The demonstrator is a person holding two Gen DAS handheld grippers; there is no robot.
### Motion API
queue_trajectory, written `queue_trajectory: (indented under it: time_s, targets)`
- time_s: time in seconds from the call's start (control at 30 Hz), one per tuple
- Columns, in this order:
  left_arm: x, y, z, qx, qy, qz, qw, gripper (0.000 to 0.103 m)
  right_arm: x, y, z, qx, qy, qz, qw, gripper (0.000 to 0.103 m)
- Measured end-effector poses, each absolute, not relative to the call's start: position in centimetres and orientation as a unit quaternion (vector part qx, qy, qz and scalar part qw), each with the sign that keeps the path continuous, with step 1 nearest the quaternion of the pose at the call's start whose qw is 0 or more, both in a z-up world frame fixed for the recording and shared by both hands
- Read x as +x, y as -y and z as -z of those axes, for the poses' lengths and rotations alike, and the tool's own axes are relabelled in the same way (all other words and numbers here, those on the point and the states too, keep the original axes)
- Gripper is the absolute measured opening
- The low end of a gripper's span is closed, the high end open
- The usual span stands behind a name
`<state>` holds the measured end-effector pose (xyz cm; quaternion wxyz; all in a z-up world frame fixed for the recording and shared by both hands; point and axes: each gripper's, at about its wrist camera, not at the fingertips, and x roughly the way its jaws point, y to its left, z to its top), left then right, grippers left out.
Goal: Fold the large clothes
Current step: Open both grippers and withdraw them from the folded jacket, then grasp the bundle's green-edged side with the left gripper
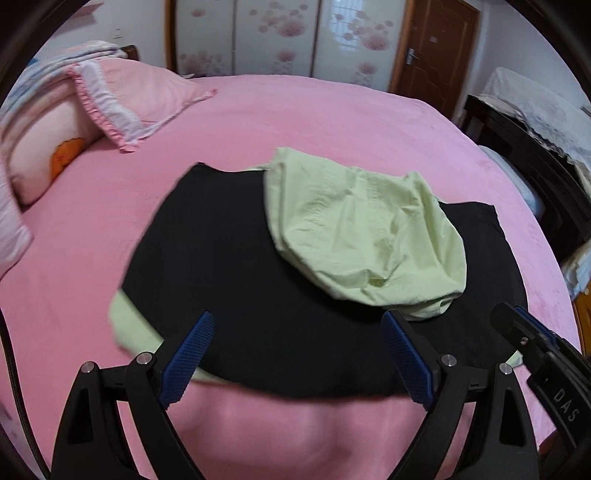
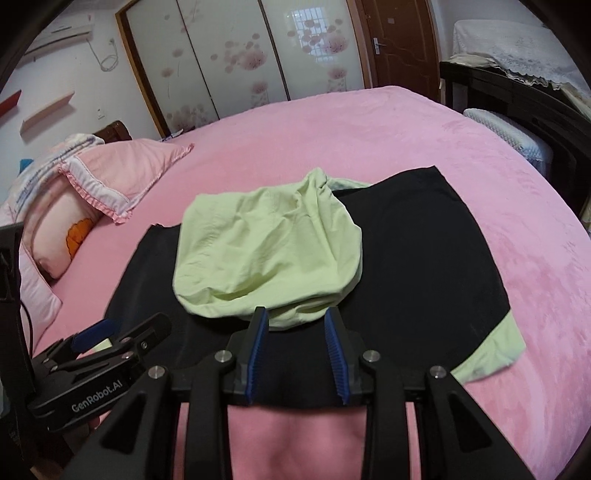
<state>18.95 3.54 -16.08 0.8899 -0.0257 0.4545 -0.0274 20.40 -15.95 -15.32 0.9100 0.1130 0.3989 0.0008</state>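
Note:
A black garment (image 1: 236, 266) lies spread flat on the pink bed (image 1: 332, 118), with a light green garment (image 1: 365, 236) bunched on top of it. Green cloth also sticks out from under the black one at its near corners (image 1: 129, 328). My left gripper (image 1: 297, 332) is open and empty, hovering over the near edge of the black garment. My right gripper (image 2: 295, 325) is open and empty, its fingertips just short of the near edge of the green bundle (image 2: 266, 254). The black garment (image 2: 424, 258) fills the middle of the right wrist view. Each gripper shows in the other's view: the right one at the lower right (image 1: 517, 325), the left one at the lower left (image 2: 110, 332).
Pink pillows and folded bedding (image 1: 110, 99) are stacked at the head of the bed on the left. A dark wooden frame with a lace cover (image 1: 535, 122) stands at the right. Wardrobe doors (image 1: 277, 33) and a brown door (image 1: 436, 44) are behind the bed.

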Motion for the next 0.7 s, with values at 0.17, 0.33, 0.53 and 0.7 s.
queue_trajectory:
  time_s: [0.17, 0.33, 0.53, 0.7]
  targets:
    - [16.5, -6.5, 14.4, -0.071, -0.45, 0.018, 0.89, 0.092, 18.9, 15.3, 13.1, 0.111, -0.373, -0.003, 0.921, 0.032]
    - [14.4, -9.9, 13.4, -0.097, -0.431, -0.002, 0.897, 0.092, 17.9, 14.3, 11.2, 0.108, -0.349, -0.015, 0.931, 0.032]
    - [13.6, -13.5, 13.2, -0.118, -0.426, -0.033, 0.896, 0.092, 17.7, 12.2, 9.7, 0.099, -0.33, -0.032, 0.938, 0.032]
    - [13.0, -15.2, 13.4, -0.129, -0.418, -0.048, 0.898, 0.092, 18.0, 10.1, 9.7, 0.084, -0.329, -0.049, 0.939, 0.032]
